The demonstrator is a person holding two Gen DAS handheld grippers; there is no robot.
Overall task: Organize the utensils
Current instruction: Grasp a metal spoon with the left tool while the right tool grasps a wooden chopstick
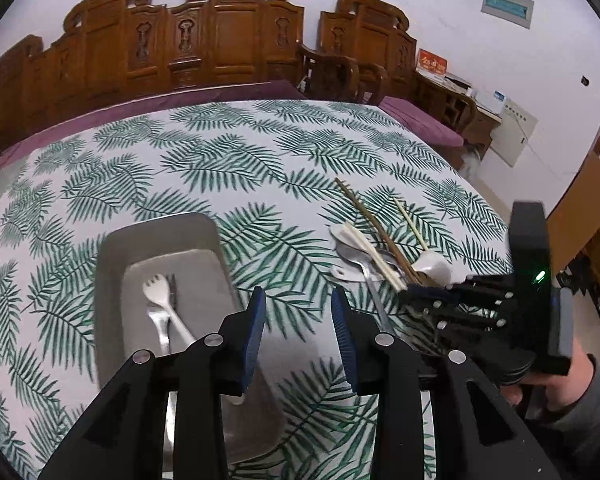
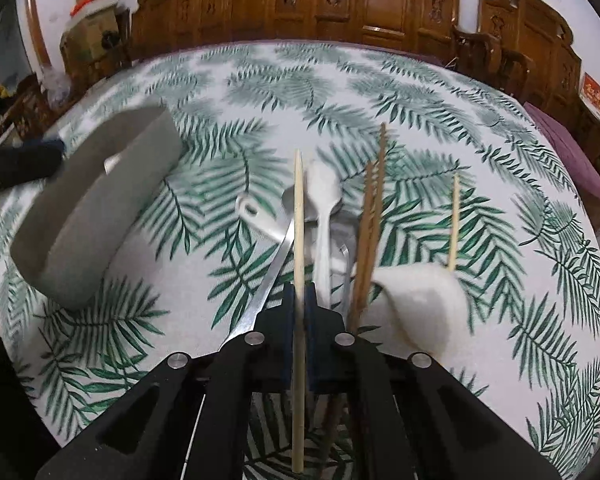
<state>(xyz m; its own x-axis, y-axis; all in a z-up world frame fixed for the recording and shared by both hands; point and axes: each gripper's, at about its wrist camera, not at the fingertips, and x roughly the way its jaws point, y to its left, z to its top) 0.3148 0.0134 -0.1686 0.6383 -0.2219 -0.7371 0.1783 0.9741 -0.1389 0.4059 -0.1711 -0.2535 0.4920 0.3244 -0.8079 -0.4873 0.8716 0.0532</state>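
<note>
A round table (image 1: 260, 152) under a white cloth printed with green fern leaves fills both views, with carved wooden chairs (image 1: 220, 36) ranged behind it against the wall. On the cloth sits a grey rectangular tray (image 1: 112, 264), well apart from the heap of loose utensils; inside it lie a white plastic fork (image 1: 162, 292) and a metal fork (image 1: 160, 326), side by side and partly overlapping. The left gripper (image 1: 299, 312) hovers above the table between the tray and the heap, its blue-padded fingers spread wide with nothing between them. The right gripper (image 2: 299, 292) is down at the near edge of the heap, its pads pressed together on a pale bamboo chopstick (image 2: 298, 216), which runs straight out ahead between the fingers and also trails back under the gripper body (the view is somewhat blurred here). Around it the heap holds a white ceramic soup spoon (image 2: 416, 292) to the right, a white plastic spoon (image 2: 324, 200), a metal spoon (image 2: 276, 260) angled to the left, a white plastic handle with a hole (image 2: 256, 214), a pair of dark brown chopsticks (image 2: 370, 216) lying together, and a second pale chopstick (image 2: 454, 220) resting against the ceramic spoon's far side.
</note>
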